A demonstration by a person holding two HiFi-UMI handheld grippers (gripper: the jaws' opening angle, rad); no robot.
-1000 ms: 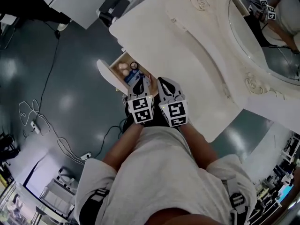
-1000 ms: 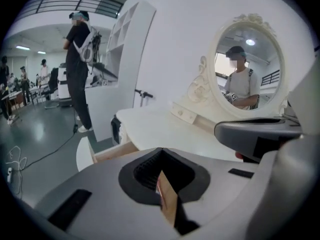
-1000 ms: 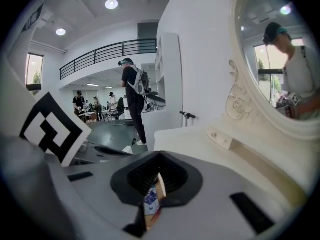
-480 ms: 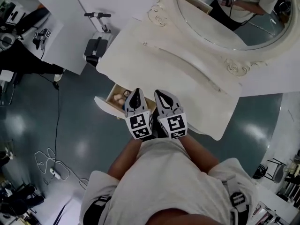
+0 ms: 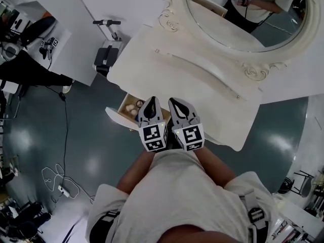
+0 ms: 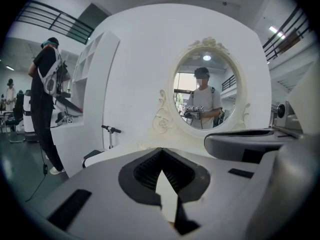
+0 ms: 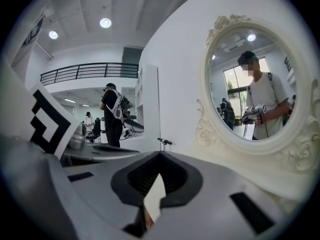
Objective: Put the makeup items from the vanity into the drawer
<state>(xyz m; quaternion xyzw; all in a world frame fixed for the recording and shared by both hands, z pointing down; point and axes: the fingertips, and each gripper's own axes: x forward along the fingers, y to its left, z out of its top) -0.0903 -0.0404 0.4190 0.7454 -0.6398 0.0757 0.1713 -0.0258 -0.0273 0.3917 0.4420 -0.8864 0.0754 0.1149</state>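
A: Okay, nearest first. What's at the bottom of the head view?
B: Person's pale shirt [image 5: 172, 196], arms reaching up-frame. Left gripper [image 5: 151, 102] and right gripper [image 5: 173, 102] are side by side at centre, close together, marker cubes toward the body.
A: Jaws?
B: Both pressed together, nothing held. Each gripper view shows only a pale sliver through the gap behind the tips.
A: Task stuff?
B: Drawer [image 5: 124, 116] is pulled out, just left of the left gripper's tip and partly covered by it. Makeup items [image 5: 132, 109] sit inside as roundish beige pieces, too small to name. The drawer's long axis runs from the vanity's front edge toward lower left, white front panel at that end.
A: Vanity?
B: Vanity [image 5: 202, 85] has a cream top running diagonally from upper left to lower right. Both grippers overlap its front edge. The oval mirror [image 5: 243, 14] is beyond, upper right, reflecting the person holding the grippers.
A: Obstacles, room?
B: Grey-green floor [image 5: 91, 135] is open left of the drawer and at lower right past the vanity's corner. A cable [image 5: 66, 130] trails down the left side. A black device with a T-handle [image 5: 106, 54] stands near the vanity's left end, against a white panel [image 5: 101, 4]. Farthest off, at the left of the left gripper view, a person in black [image 6: 45, 99] stands by white shelving.
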